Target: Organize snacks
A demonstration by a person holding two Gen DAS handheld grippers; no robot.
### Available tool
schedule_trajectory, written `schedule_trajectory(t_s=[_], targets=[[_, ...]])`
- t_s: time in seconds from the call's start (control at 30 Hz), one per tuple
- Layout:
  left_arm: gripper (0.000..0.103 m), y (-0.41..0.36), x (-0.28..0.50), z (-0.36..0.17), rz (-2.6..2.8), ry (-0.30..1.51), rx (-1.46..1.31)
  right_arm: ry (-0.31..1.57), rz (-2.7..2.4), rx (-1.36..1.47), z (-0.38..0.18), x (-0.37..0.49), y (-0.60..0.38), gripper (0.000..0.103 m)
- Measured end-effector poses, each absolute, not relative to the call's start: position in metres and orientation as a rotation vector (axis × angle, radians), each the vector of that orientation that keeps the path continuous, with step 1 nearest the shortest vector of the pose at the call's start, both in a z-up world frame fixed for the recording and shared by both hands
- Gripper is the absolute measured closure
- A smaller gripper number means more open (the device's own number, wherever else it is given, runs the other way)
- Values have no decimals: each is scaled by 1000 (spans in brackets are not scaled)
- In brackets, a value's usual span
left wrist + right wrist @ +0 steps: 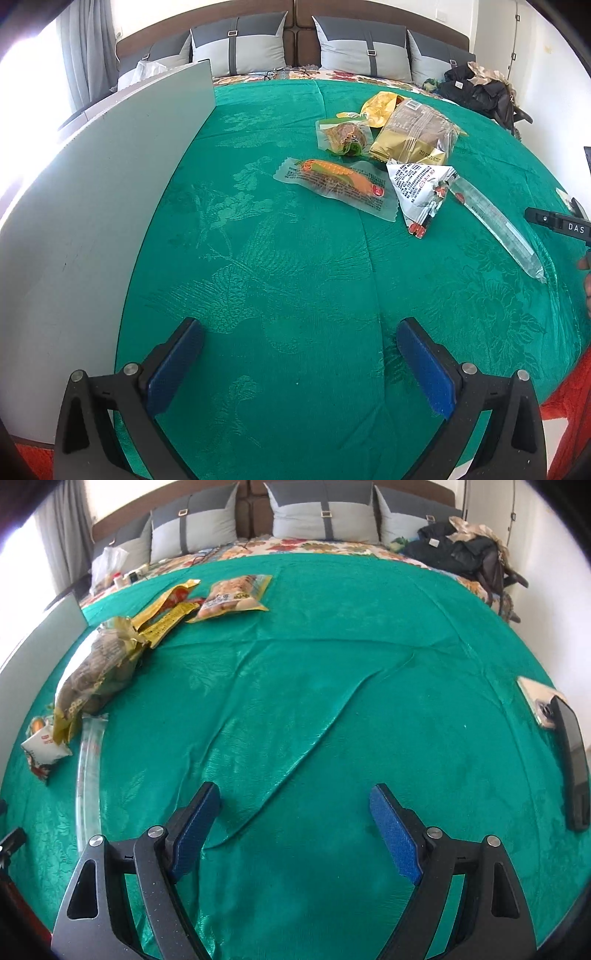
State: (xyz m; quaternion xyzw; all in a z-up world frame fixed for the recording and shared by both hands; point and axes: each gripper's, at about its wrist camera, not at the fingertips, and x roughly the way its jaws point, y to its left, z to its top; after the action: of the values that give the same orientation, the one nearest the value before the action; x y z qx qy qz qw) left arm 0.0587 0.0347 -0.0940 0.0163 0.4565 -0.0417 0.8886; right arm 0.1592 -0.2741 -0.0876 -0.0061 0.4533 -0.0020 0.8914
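Hovering over the green bedspread (295, 277), the left gripper (299, 365) is seen with its blue pads spread and nothing between them. The snacks are gathered toward one o'clock of it: an orange sausage pack (340, 181), a white triangular packet (421, 188), a gold bread bag (413, 136) and a long clear tube (498, 225). A grey board (92, 221) stands at nine o'clock. The right gripper (295, 834) is likewise held spread and empty, the snacks lying at ten o'clock, two phones (561, 738) at three.

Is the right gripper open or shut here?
Open: the right gripper shows its blue pads wide apart, only green bedspread between them.
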Motion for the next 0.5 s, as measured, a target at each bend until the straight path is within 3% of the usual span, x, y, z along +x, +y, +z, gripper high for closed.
schedule_trajectory(t_s=[0.17, 0.3, 0.5], targets=[[0, 34, 57, -95, -87, 933, 35, 916, 33, -35, -90, 200, -263, 15], [0, 34, 56, -95, -88, 924, 35, 927, 8, -16, -93, 236, -273, 5], [0, 34, 56, -95, -82, 919, 31, 930, 18, -20, -94, 239, -274, 5]])
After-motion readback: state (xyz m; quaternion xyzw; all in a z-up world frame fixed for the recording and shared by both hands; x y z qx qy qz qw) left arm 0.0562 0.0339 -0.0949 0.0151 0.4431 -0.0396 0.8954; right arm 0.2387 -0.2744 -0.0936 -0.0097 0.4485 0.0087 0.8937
